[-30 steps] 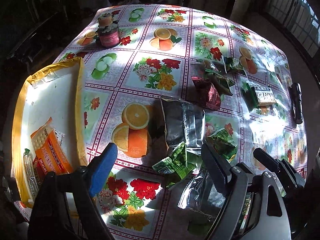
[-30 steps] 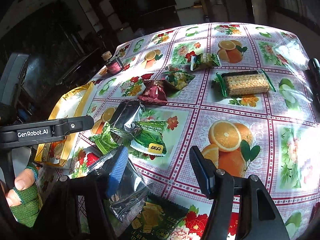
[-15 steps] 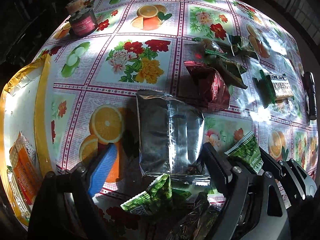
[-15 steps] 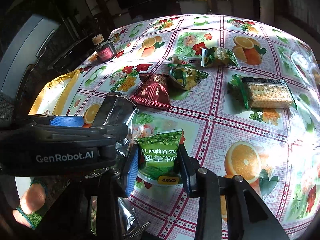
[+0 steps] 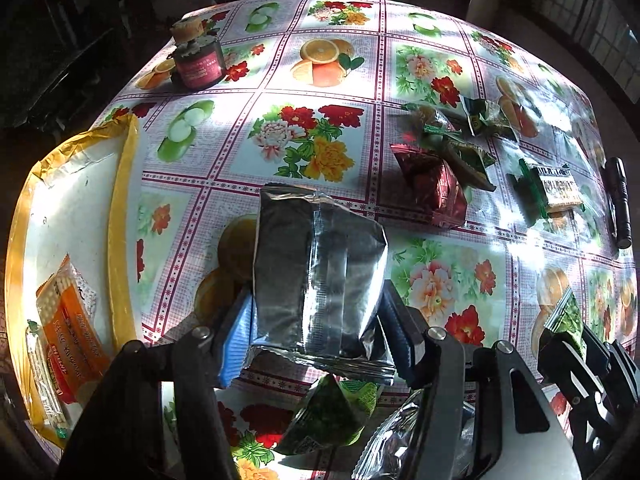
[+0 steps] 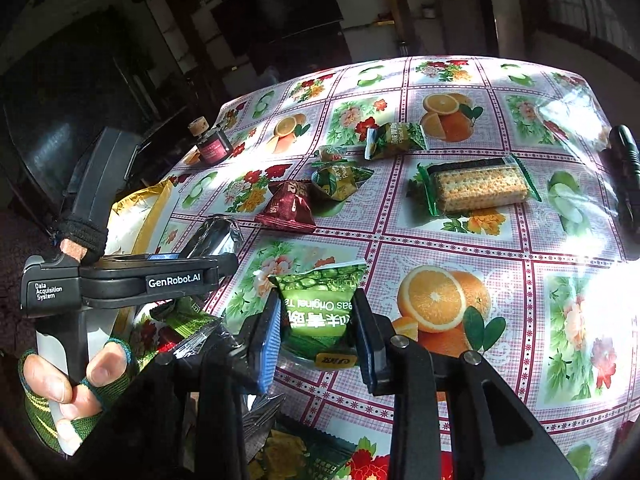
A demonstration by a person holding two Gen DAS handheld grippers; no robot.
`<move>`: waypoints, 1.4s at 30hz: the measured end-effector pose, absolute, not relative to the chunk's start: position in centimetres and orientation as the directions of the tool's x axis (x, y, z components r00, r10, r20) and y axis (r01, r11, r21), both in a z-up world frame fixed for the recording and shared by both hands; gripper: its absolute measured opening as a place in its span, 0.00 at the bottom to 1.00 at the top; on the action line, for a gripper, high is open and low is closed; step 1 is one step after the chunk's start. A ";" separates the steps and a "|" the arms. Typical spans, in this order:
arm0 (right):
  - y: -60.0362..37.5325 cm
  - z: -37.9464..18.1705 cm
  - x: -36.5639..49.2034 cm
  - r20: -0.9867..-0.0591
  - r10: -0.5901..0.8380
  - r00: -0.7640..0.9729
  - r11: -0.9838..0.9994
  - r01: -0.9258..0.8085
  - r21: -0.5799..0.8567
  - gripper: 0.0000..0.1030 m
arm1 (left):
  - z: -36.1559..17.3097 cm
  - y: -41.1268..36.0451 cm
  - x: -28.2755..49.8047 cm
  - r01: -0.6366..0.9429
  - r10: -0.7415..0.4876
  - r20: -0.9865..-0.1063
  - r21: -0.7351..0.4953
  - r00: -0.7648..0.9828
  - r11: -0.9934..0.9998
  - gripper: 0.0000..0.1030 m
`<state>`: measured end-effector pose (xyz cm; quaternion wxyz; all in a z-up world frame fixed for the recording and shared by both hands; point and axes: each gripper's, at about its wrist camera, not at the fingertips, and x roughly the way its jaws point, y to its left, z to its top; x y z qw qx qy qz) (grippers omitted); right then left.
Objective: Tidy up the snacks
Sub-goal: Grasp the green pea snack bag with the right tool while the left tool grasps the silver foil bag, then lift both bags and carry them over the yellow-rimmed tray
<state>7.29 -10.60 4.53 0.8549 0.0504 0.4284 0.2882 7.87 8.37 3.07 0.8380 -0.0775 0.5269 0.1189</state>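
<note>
Crinkled silver foil packet (image 5: 318,276), green pea packet (image 6: 318,308), both clamped

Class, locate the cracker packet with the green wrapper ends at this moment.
The cracker packet lies flat on the tablecloth in the right wrist view, far right of centre, between the black flashlight and the green triangular snack.

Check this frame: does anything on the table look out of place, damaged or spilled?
Nothing looks spilled or torn. The odd ones out among the snacks: a black flashlight at the table's right edge, and a dark jar with a pink label at the far left. The left gripper holds a silver foil bag, the right gripper a green pea packet.
</note>
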 end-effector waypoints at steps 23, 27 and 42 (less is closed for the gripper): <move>-5.1 8.9 1.6 -0.615 0.669 0.418 0.713 -0.596 0.370 0.32 | 9.5 12.4 -3.8 -0.339 0.182 -0.814 -0.019 0.551 0.941 0.59; -4.3 9.2 0.4 -0.608 0.681 0.408 0.696 -0.620 0.363 0.32 | 9.5 12.8 -5.1 -0.359 0.229 -0.801 0.018 0.553 0.933 0.59; -0.7 9.7 -0.6 -0.609 0.702 0.369 0.655 -0.669 0.350 0.32 | 9.7 15.6 -7.1 -0.417 0.286 -0.780 0.035 0.557 0.908 0.59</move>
